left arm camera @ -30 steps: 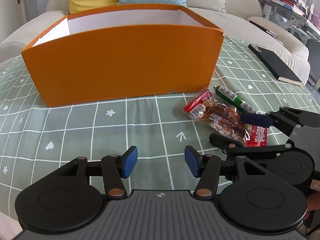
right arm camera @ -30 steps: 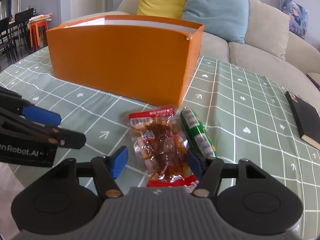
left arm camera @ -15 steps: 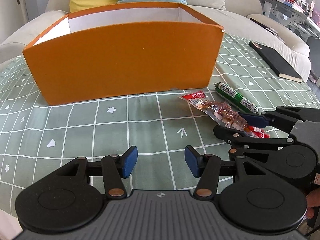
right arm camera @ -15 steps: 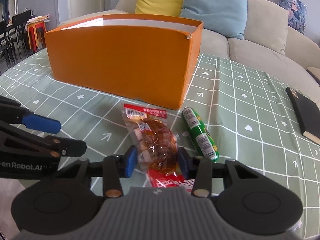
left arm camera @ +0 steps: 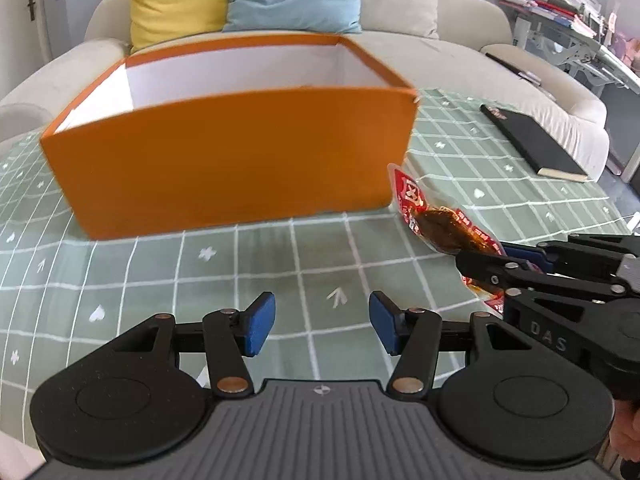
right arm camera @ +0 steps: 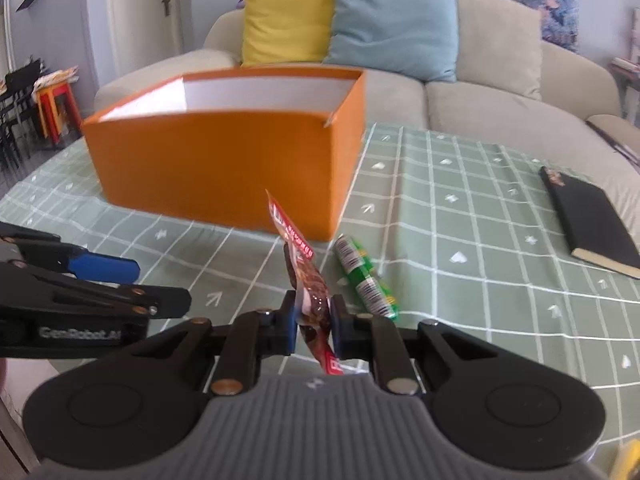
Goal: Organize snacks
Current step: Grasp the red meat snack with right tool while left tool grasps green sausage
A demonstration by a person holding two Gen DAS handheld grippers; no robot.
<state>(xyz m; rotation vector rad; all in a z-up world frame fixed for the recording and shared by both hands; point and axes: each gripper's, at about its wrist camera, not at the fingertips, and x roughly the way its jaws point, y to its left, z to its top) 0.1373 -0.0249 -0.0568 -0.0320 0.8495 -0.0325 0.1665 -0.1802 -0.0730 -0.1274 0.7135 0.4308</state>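
Note:
My right gripper point(right arm camera: 314, 326) is shut on a red and clear snack packet point(right arm camera: 306, 276) and holds it edge-up above the table; the packet also shows in the left wrist view point(left arm camera: 436, 226), in front of the right gripper point(left arm camera: 504, 258). A green wrapped sausage point(right arm camera: 364, 278) lies on the green checked tablecloth just right of the packet. The orange box point(left arm camera: 232, 148) with a white inside stands open behind; it also shows in the right wrist view point(right arm camera: 224, 160). My left gripper point(left arm camera: 322, 324) is open and empty, low over the cloth, and shows at the left of the right wrist view point(right arm camera: 120, 280).
A black notebook point(right arm camera: 588, 220) lies on the table's right side, also in the left wrist view point(left arm camera: 534, 142). A beige sofa point(right arm camera: 480, 92) with yellow and blue cushions stands behind the table. The tablecloth point(left arm camera: 200, 280) spreads in front of the box.
My right gripper closed on the snack packet and lifted it off the cloth, turning it edge-up. Both cameras have risen, so the box's inside shows. The left gripper stays open.

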